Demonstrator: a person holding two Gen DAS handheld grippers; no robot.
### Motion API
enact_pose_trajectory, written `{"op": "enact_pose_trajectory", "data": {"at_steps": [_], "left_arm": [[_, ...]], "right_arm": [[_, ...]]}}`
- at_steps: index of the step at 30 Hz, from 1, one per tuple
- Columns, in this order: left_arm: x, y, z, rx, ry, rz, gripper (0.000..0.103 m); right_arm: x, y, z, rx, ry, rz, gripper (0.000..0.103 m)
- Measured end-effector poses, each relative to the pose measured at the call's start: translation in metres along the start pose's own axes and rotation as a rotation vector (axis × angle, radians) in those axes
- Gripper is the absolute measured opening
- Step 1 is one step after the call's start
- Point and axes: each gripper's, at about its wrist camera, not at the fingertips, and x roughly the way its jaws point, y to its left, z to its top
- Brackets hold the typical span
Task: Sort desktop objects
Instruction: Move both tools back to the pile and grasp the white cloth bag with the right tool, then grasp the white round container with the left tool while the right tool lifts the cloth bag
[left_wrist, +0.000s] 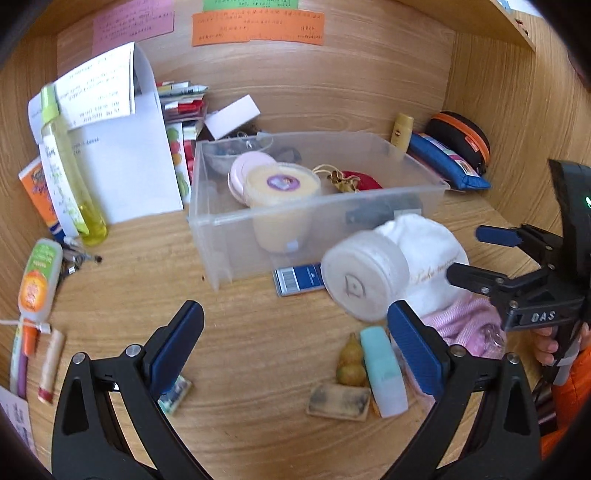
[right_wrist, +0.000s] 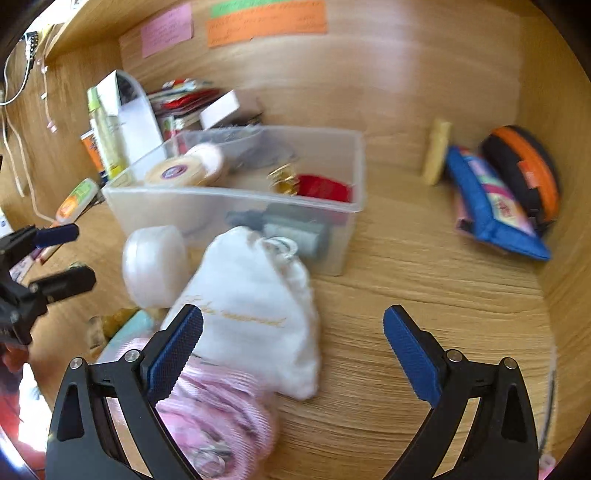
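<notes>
A clear plastic bin (left_wrist: 207, 206) stands mid-desk and holds a yellow tub (left_wrist: 282, 182), a pink compact and a red pouch. In front of it lie a white round case (left_wrist: 364, 275), a white drawstring bag (left_wrist: 424, 243), a pink cloth (left_wrist: 465, 325), a teal tube (left_wrist: 382, 369), a small gourd (left_wrist: 351, 363) and a worn eraser (left_wrist: 338, 400). My left gripper (left_wrist: 295, 332) is open and empty above bare desk. My right gripper (right_wrist: 293, 334) is open and empty, its left finger over the white bag (right_wrist: 255, 310) and pink cloth (right_wrist: 218, 413); it also shows in the left wrist view (left_wrist: 467, 254).
Bottles, tubes and papers (left_wrist: 122, 155) crowd the left side. A blue pouch (right_wrist: 495, 210), an orange-black case (right_wrist: 524, 177) and a small yellow bottle (right_wrist: 437, 151) sit at back right. Wooden walls enclose the desk. A blue card (left_wrist: 299, 282) lies by the bin.
</notes>
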Motion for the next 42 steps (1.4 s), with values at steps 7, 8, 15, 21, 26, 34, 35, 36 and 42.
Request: {"op": "enact_pose_trajectory", "data": {"at_steps": [7,8,15,21,26,34,35,36,42], "left_arm": [[0.001,0.002,-0.010,-0.010,0.024,-0.008,0.101],[0.001,0.003,-0.011,-0.012,0.025,-0.008,0.101],[0.005,0.002,-0.006,-0.004,0.031,-0.046,0.101],[0.015,-0.015,0.011,0.074,0.047,-0.100,0.101],[0.035,-0.028,0.026,0.145,0.082,-0.096,0.101],[0.056,-0.040,0.038,0.220,0.079,-0.048,0.101],[0.058,-0.041,0.038,0.222,0.084,-0.050,0.101],[0.060,-0.042,0.039,0.224,0.086,-0.046,0.101],[0.063,-0.044,0.044,0.229,0.080,-0.033,0.084]], "right_arm": [[0.028,0.017,0.005,-0.028,0.122,0.089,0.098],[0.031,0.021,0.004,-0.039,0.137,0.096,0.098],[0.043,0.031,0.005,-0.086,0.157,0.083,0.098],[0.043,0.027,0.004,-0.085,0.149,0.069,0.075],[0.035,0.020,0.004,-0.069,0.126,0.099,0.058],[0.013,-0.007,0.004,0.031,0.081,0.138,0.051],[0.010,-0.011,0.004,0.043,0.071,0.138,0.051],[0.005,-0.016,0.005,0.056,0.060,0.140,0.051],[-0.016,-0.032,0.011,0.099,0.003,0.162,0.051]]}}
